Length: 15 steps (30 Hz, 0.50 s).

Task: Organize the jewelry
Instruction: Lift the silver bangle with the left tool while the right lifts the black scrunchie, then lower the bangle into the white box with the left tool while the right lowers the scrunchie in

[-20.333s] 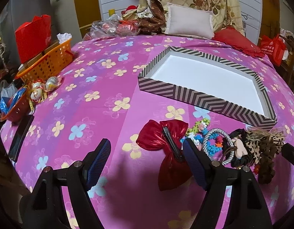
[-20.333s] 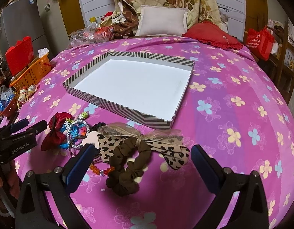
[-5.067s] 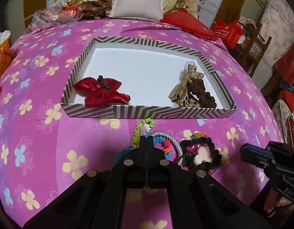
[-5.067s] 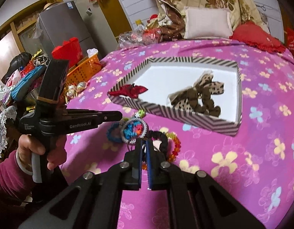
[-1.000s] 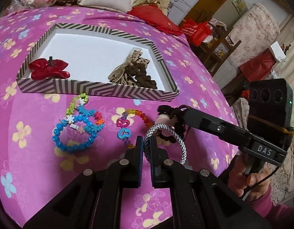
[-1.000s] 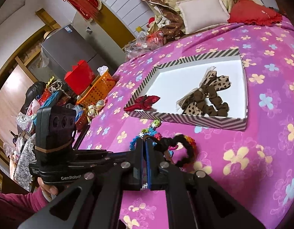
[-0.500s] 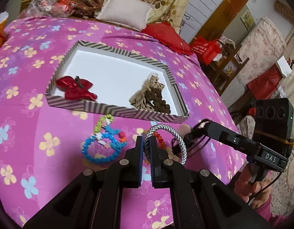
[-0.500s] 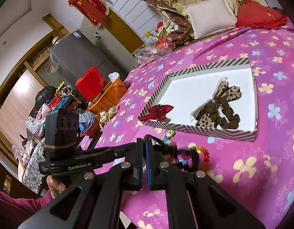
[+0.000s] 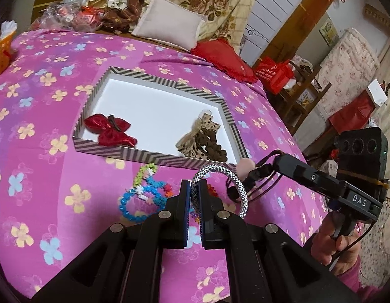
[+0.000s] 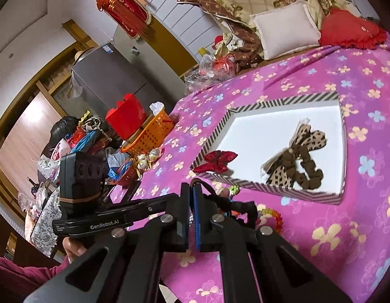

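We see the left hand-held gripper (image 9: 194,189) clenched on a black-and-white braided ring (image 9: 226,179), which arches up and to the right of its pads, clear of the bed (image 9: 43,106). The right hand-held gripper (image 9: 255,174) reaches in from the right in the left wrist view and is clenched on a cluster of dark hair ties (image 9: 245,189) with a pale pink piece (image 9: 244,165) at the top; the loops hang below its tips, just beside the braided ring. In the right wrist view those pads (image 10: 192,202) sit pressed together with the dark ties (image 10: 235,205) bunched just beyond them. A person's hand (image 9: 334,247) in a pink sleeve grips the right handle. Beyond both grippers the striped box (image 9: 154,157) lies on the flowered pink bedcover. Inside it, a red bow (image 9: 110,130) rests at the near left corner and a leopard-print bow with a brown scrunchie (image 9: 202,141) lies at the near right, the two well apart on the white floor. On the bedcover between box and grippers lie a blue bead bracelet (image 9: 134,207) and a green one (image 9: 144,174), touching each other. An orange basket (image 10: 152,131) stands at the bed's left edge, and pillows (image 9: 169,22) lie at its far end.
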Each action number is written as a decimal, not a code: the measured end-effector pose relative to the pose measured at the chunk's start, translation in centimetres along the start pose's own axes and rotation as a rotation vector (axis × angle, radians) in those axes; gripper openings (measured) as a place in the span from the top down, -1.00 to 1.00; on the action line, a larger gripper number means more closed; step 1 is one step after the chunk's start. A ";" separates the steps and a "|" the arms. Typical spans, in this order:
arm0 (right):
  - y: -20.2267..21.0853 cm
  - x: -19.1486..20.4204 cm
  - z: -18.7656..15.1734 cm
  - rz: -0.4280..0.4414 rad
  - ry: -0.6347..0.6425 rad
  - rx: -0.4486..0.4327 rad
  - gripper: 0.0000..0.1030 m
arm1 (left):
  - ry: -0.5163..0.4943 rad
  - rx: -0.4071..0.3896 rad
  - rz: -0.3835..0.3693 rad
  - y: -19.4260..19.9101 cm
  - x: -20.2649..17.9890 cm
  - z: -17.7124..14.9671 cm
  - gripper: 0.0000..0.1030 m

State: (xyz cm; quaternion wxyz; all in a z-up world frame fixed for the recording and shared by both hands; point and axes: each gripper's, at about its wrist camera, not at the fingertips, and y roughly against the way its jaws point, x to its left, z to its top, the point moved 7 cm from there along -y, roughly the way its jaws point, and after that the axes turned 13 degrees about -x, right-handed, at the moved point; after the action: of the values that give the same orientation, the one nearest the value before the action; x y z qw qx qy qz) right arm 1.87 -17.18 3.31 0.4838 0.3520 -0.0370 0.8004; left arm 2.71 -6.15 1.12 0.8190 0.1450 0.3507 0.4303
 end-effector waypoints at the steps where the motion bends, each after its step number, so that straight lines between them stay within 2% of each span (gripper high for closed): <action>1: -0.1 0.0 0.2 0.000 0.003 0.001 0.95 | 0.002 -0.005 0.007 0.1 0.2 0.2 1.00; 15: -1.6 -0.7 2.0 -0.016 0.024 0.004 0.95 | -0.049 -0.024 0.099 -1.4 1.6 2.0 1.00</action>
State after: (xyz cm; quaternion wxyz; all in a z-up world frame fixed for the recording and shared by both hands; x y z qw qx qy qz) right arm 4.41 -17.66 3.91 0.4898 0.3437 -0.0266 0.8008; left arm 5.55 -5.57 1.12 0.8069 0.1627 0.3177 0.4706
